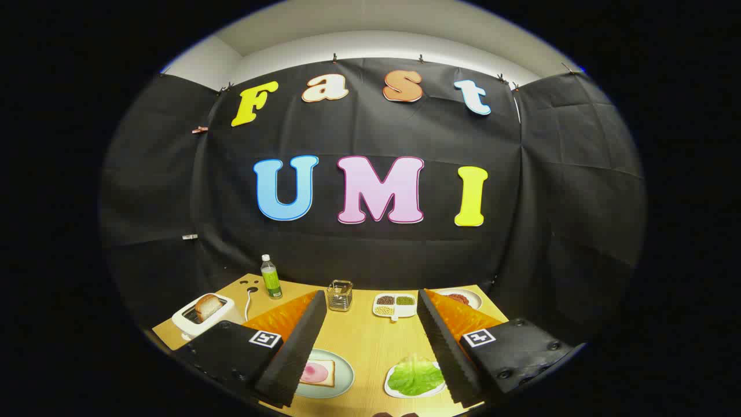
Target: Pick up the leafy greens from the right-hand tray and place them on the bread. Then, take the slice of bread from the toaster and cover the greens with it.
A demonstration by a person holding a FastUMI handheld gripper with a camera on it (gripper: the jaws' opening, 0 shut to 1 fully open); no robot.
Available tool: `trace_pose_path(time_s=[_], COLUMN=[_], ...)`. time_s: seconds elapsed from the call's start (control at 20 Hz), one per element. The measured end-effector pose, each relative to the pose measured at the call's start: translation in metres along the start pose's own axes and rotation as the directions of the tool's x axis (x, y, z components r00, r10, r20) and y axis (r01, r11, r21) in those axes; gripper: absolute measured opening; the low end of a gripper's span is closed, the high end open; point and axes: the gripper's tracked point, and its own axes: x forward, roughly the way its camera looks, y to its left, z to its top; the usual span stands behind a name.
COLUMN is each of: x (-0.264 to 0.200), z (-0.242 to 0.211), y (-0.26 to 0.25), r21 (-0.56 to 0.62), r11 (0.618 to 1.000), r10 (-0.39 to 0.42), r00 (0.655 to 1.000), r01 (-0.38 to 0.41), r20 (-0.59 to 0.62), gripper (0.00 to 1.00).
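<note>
My gripper (370,341) is open, its two fingers spread wide above the wooden table (370,341) with nothing between them. Leafy greens (414,376) lie on a white tray (393,391) close by the right finger's inner side. A slice of bread with a pink ham slice on it (318,372) rests on a pale round plate (341,379) beside the left finger, which hides part of the plate. Beyond the left finger stands a white toaster (197,321) with a slice of bread (208,306) sticking up out of its slot.
At the table's back stand a green-labelled bottle (270,278), a small glass jar (340,295), a white divided dish of beans (395,304) and a plate with red food (463,297). The toaster's cord (249,301) runs near the bottle.
</note>
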Motion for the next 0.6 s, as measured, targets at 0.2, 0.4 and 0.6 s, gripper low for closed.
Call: trace_pose_path(time_s=[0.2,0.4,0.6], x=[0.004,0.003,0.004], z=[-0.005,-0.011,-0.012], y=[-0.009,-0.007,-0.008], r21=[0.012,0.029,0.037], r11=[1.000,1.000,0.999], r10=[-0.003,0.009,0.005], r00=[1.000,0.999,0.998], r01=[0.003,-0.008,-0.003], r20=[-0.015,-0.046,-0.057], gripper=[0.98,0.98,0.98])
